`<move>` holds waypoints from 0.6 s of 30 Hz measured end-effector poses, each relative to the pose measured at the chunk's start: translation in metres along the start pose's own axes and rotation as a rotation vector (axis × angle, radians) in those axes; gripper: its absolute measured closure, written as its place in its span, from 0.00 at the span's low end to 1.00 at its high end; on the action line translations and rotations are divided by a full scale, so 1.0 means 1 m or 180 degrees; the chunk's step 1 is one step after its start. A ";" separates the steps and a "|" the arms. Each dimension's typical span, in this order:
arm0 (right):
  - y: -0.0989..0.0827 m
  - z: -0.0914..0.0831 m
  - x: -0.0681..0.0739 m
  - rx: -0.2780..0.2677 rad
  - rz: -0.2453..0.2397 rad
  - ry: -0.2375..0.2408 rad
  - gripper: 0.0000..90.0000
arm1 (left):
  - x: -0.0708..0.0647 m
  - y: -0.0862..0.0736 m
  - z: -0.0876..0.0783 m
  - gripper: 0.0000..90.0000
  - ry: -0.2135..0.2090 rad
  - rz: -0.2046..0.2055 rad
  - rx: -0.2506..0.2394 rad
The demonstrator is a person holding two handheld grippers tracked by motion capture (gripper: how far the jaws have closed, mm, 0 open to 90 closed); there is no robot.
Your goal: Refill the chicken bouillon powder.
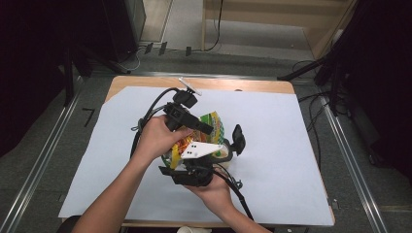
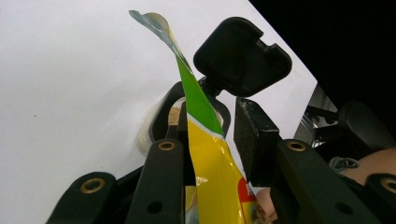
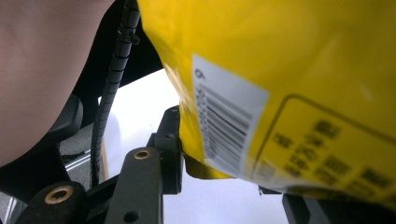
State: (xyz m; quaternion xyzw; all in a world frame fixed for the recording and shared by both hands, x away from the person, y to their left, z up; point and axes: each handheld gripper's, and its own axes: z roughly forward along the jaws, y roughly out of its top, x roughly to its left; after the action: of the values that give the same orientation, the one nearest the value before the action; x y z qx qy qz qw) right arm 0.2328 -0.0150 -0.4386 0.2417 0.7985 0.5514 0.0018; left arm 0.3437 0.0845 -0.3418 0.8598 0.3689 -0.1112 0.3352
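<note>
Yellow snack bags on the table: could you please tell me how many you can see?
1. The yellow and green foil snack bag is held up over the middle of the white paper sheet, between both tools; others could be hidden beneath the hands.

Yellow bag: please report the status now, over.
Left gripper shut on yellow bag. Right gripper shut on its lower end. Bag tilted over cup. Nothing blocking.

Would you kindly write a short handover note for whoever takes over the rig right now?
Left tool: shut on the bag near its opened top edge.
Right tool: shut on the bag at its bottom corner, by the barcode.
Bag is held tilted above a clear cup on the white sheet; something tan is already in the cup.
Done: bag opened, lifted over the cup.
Left: probably finish pouring, then set the bag down.
</note>
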 end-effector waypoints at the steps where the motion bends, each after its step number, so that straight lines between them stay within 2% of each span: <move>1: 0.000 0.000 0.000 -0.0005 -0.0007 -0.0004 0.69 | -0.001 0.000 0.000 0.81 -0.0004 0.0009 -0.0010; 9: 0.000 -0.002 0.002 -0.0014 -0.0001 -0.0012 0.70 | -0.004 -0.001 -0.001 0.81 0.0012 0.0035 -0.0028; 18: -0.001 -0.003 -0.001 0.0021 0.0064 0.0037 0.70 | 0.006 -0.001 0.003 0.80 -0.0061 -0.0024 -0.0013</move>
State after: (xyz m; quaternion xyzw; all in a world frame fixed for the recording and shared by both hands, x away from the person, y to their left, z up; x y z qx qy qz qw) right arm 0.2325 -0.0182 -0.4390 0.2464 0.7978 0.5502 -0.0092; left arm 0.3478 0.0863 -0.3473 0.8566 0.3691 -0.1200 0.3400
